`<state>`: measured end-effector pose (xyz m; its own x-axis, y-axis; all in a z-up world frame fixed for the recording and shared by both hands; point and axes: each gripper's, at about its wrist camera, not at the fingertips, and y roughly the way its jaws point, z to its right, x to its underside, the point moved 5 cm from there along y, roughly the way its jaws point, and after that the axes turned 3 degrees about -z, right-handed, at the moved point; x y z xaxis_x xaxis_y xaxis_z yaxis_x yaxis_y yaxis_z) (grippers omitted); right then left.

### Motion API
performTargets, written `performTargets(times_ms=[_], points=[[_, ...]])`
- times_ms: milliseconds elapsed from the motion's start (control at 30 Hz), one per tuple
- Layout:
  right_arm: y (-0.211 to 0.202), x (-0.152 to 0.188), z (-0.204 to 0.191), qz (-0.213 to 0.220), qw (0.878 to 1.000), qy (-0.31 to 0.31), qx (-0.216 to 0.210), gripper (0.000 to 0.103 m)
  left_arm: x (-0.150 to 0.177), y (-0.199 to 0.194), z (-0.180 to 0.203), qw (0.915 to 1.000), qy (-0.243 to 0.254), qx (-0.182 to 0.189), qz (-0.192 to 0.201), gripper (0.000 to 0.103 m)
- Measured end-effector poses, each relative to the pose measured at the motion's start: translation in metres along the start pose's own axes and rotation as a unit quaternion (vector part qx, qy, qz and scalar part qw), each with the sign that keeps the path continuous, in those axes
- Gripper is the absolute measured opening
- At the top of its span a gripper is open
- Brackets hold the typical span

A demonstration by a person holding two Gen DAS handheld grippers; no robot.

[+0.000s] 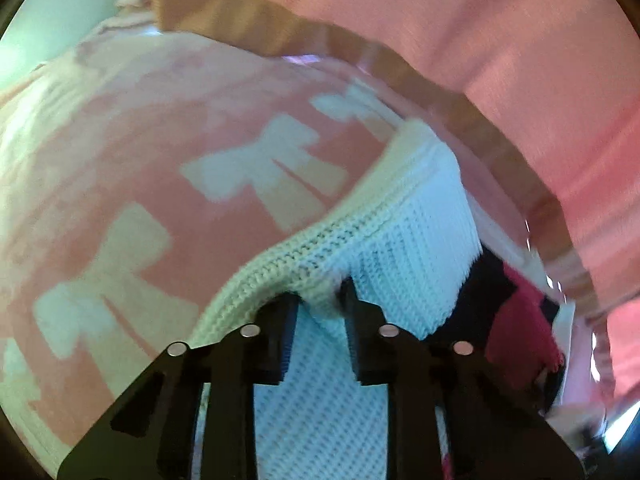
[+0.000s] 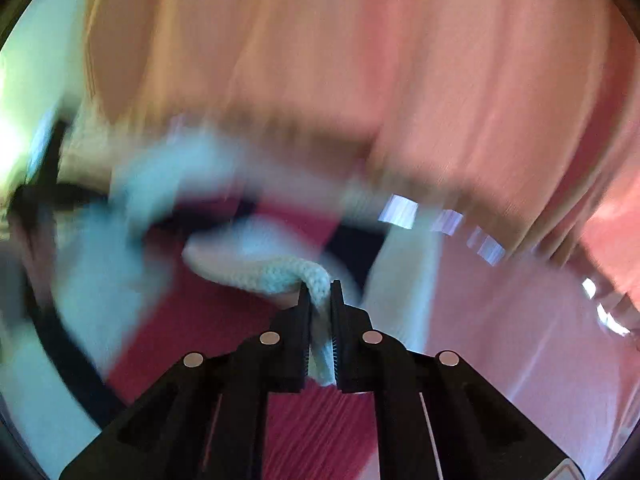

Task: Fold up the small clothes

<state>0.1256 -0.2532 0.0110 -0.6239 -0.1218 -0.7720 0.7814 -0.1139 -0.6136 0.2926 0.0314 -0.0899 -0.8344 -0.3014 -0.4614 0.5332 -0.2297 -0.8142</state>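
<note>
A white knitted garment (image 1: pixel 404 220) fills the lower middle of the left wrist view, its ribbed edge running up and to the right. My left gripper (image 1: pixel 320 300) has its jaws around that edge with a gap between them and cloth in the gap. In the blurred right wrist view my right gripper (image 2: pixel 319 290) is shut on a rolled white knit edge (image 2: pixel 280 270) of the garment, which trails left.
A pink blanket with pale bow shapes (image 1: pixel 168 168) lies under the garment. Dark and crimson clothes (image 1: pixel 516 320) lie at the right, also seen below the right gripper (image 2: pixel 312 424). Pink curtain-like fabric (image 1: pixel 480 20) hangs behind a glossy brown edge (image 1: pixel 480 120).
</note>
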Motion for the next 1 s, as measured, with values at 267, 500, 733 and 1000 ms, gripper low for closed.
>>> performTargets(times_ms=[267,500,733,1000], points=[[0.065,0.025,0.088,-0.128,0.987,0.086,0.046,0.027,-0.002,0.0,-0.022,0.9993,-0.002,-0.034,0.014,0.026],[0.073,0.067,0.069,-0.153,0.976,0.149,-0.043,0.062,-0.002,-0.004,-0.012,0.9991,0.001,-0.019,0.039,0.068],[0.072,0.063,0.049,-0.139,0.976,0.161,-0.045,0.026,-0.007,0.0,-0.021,0.998,-0.015,-0.039,0.048,0.028],[0.051,0.052,0.03,-0.142,0.987,0.078,0.021,0.035,-0.02,-0.021,-0.041,0.9933,-0.043,-0.053,0.093,0.007]])
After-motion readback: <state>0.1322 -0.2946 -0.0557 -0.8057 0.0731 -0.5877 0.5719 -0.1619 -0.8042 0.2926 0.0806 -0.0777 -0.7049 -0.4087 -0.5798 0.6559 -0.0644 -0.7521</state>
